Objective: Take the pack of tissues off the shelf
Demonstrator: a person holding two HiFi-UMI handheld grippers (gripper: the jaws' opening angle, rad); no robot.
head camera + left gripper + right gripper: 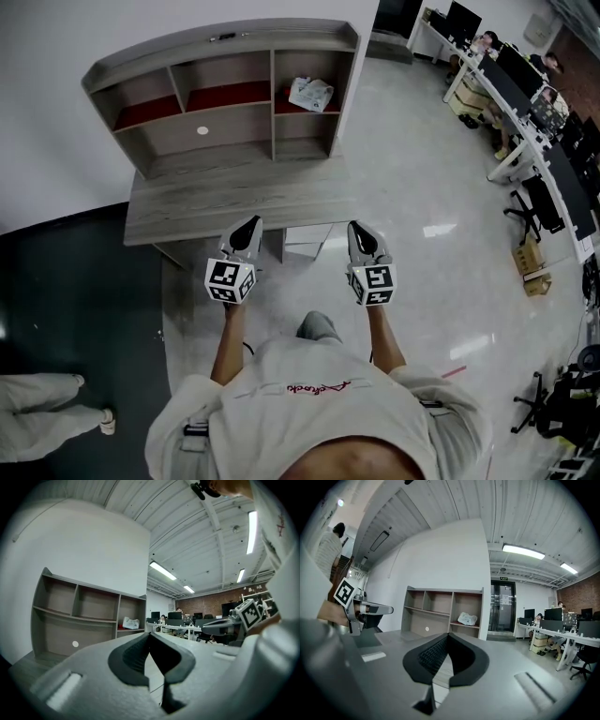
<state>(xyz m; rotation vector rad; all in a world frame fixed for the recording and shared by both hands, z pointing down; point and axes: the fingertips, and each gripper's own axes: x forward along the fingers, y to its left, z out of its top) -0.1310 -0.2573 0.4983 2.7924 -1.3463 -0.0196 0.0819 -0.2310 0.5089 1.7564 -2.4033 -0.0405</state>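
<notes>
The pack of tissues [310,93], white and crumpled, lies in the upper right compartment of the grey wooden shelf unit [272,94] at the back of a desk. It also shows in the left gripper view as a small tissue pack [131,623] and in the right gripper view as a tissue pack [467,618]. My left gripper [251,225] and right gripper [358,228] hover side by side over the desk's front edge, well short of the shelf. Both are shut with nothing between the jaws, as the left gripper [150,634] and right gripper [448,635] show in their own views.
The grey desk [187,206] stands against a white wall, with a white cabinet [305,242] under it. A person's legs [47,403] stand at the lower left. Office desks [525,122] with seated people, chairs and a cardboard box [532,267] line the right side.
</notes>
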